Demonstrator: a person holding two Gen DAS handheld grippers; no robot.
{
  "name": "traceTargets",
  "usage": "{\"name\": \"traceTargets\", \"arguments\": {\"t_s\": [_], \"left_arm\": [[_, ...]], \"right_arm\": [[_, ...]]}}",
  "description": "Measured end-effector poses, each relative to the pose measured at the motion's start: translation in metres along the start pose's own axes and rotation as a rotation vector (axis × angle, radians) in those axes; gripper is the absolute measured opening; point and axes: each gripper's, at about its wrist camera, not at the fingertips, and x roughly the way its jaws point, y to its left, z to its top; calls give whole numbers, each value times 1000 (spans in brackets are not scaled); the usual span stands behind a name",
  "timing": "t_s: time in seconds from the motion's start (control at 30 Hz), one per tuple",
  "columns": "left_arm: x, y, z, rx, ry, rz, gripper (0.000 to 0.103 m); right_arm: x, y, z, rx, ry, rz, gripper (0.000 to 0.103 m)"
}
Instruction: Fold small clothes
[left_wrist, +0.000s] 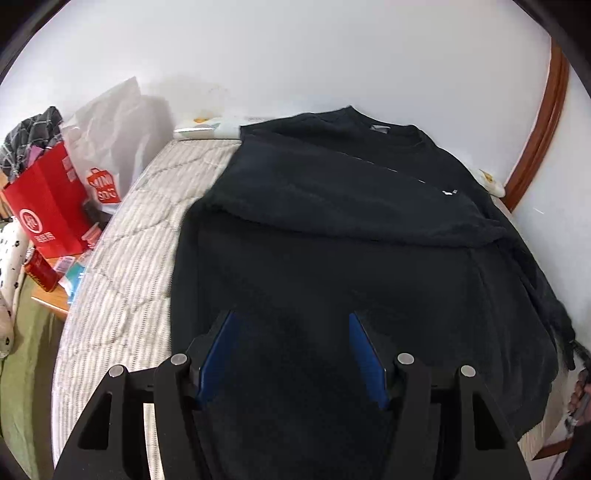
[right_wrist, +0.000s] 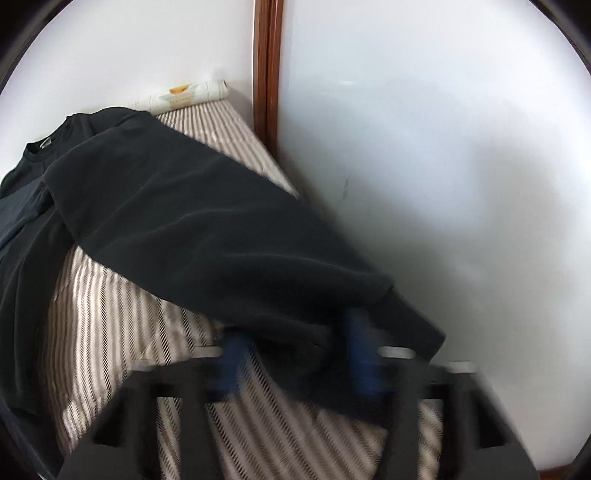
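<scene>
One black sweatshirt (left_wrist: 332, 229), one red bag (left_wrist: 48, 206), one white bag (left_wrist: 110, 133).

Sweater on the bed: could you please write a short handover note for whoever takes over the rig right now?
Left gripper: jaws open and empty, over the lower body of the sweater.
Right gripper: blurred; jaws look apart around the cuff of the outstretched sleeve; grip unconfirmed.
The sweater lies flat on the bed, collar toward the wall.
Done: other sleeve folded across the chest.
Left: fold in the outstretched sleeve, then fold the body.
</scene>
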Motion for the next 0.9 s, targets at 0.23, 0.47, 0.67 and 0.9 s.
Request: {"name": "traceTargets", "arguments": {"t_s": [0.23,0.47,0.67,0.9], "left_arm": [[3,33,0,-47,9,32,61],[4,61,-3,-64,13,38,61],[11,85,-5,-93,29,18,61],[25,94,-6,-80,49,-7,61]], "right_arm": [[-86,46,68,1,-244,116,10],[-162,204,146,-168,-398,352,10],[-183,345,177,-274,-417,536,10],[-121,484,142,-382,-226,581,13]]}}
